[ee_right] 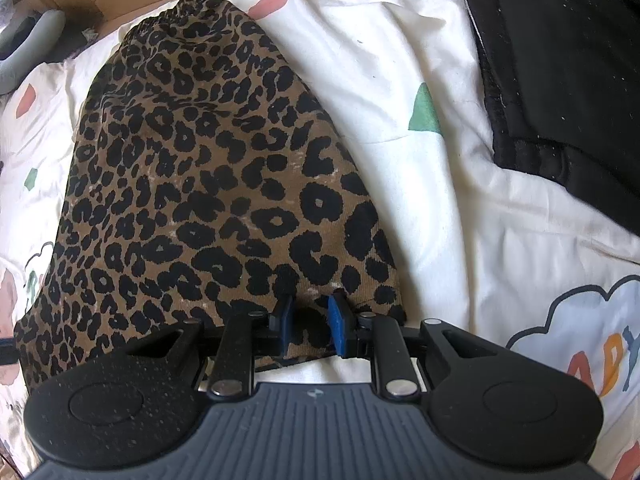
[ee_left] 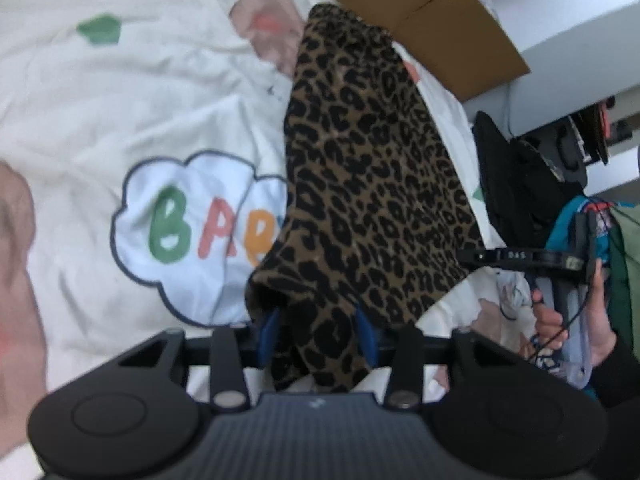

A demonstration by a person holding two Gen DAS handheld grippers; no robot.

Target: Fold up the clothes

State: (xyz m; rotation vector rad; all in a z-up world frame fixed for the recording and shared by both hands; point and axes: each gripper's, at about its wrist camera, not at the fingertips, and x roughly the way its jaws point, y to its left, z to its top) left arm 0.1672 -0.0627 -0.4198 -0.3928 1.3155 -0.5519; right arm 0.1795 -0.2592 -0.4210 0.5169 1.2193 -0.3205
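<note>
garment: leopard-print garment (ee_right: 208,184) lying on the white printed bedspread (ee_right: 420,200), narrow gathered end pointing away toward the cardboard box (ee_left: 420,12), wide hem nearest both grippers

long axis: running from that hem straight away from the jaws

right gripper (ee_right: 312,328): clenching the hem's right corner between blue pads

left gripper (ee_left: 316,336): straddling the hem's left corner, jaws parted, cloth bunching between, apparently not pressing

nearer hand: neither, both sitting at the hem

next move: judging, carrying the hem toward the gathered end
</note>
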